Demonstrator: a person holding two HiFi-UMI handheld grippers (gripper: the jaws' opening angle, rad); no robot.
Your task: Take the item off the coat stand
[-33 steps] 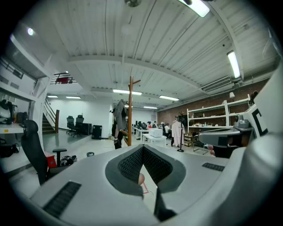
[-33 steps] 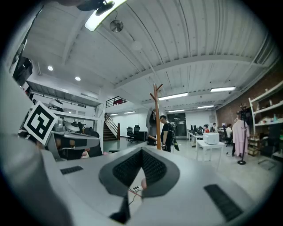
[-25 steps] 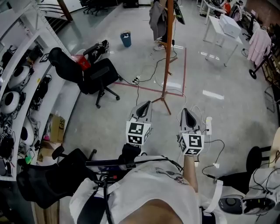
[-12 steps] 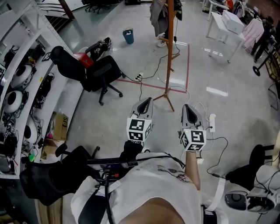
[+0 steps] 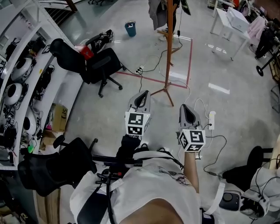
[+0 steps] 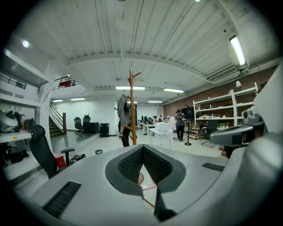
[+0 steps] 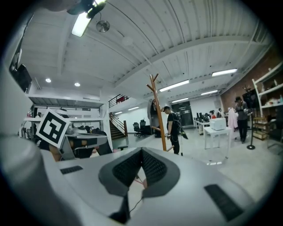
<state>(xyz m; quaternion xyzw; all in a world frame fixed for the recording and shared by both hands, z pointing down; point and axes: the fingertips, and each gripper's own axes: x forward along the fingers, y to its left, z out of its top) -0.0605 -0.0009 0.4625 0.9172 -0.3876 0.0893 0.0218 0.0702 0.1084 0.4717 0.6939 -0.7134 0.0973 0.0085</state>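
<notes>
Head view puts the coat stand (image 5: 168, 48) and its grey garment (image 5: 155, 12) well apart from the left gripper (image 5: 143, 94) and right gripper (image 5: 186, 108), both clamped on nothing; step closer, then spread one's jaws

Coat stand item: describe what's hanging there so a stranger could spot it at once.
A tall wooden coat stand rises at the red tape outline on the floor. High on it, on the side toward the blue bin, hangs a limp grey garment, unlike the pink one near the white table.
</notes>
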